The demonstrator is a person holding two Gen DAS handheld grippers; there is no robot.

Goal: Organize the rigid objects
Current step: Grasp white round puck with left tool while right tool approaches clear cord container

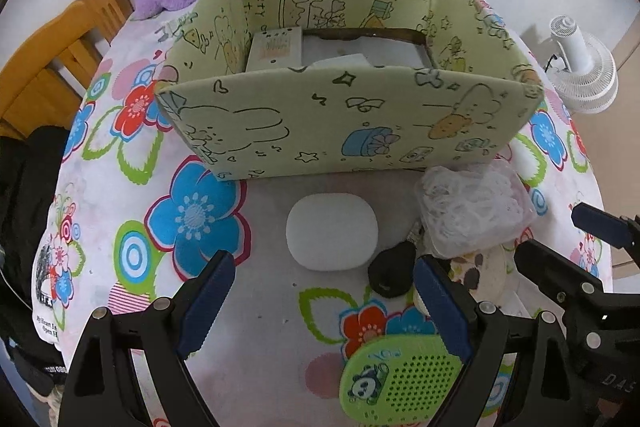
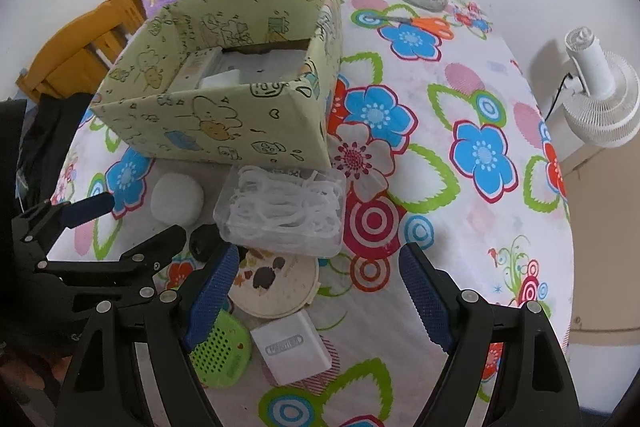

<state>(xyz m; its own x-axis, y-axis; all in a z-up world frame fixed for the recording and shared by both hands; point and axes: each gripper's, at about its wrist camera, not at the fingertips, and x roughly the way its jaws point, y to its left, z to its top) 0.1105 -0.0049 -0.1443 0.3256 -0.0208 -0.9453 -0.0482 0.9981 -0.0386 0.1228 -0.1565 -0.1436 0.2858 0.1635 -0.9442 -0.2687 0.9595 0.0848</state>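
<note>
A white rounded oval case (image 1: 332, 231) lies at the centre of the left wrist view, on the flower-print tablecloth (image 1: 120, 195) just below the pale green cartoon-print cardboard box (image 1: 344, 123). The left gripper (image 1: 324, 307) hangs low in the frame, jaws spread wide and empty. Right of the case sits a clear plastic floss-pick box (image 2: 282, 211) (touching a small black object (image 1: 392, 269)). The right gripper (image 2: 316, 301), likewise wide and empty, frames a white charger block (image 2: 292, 347) and a green perforated panda case (image 2: 220, 351).
</note>
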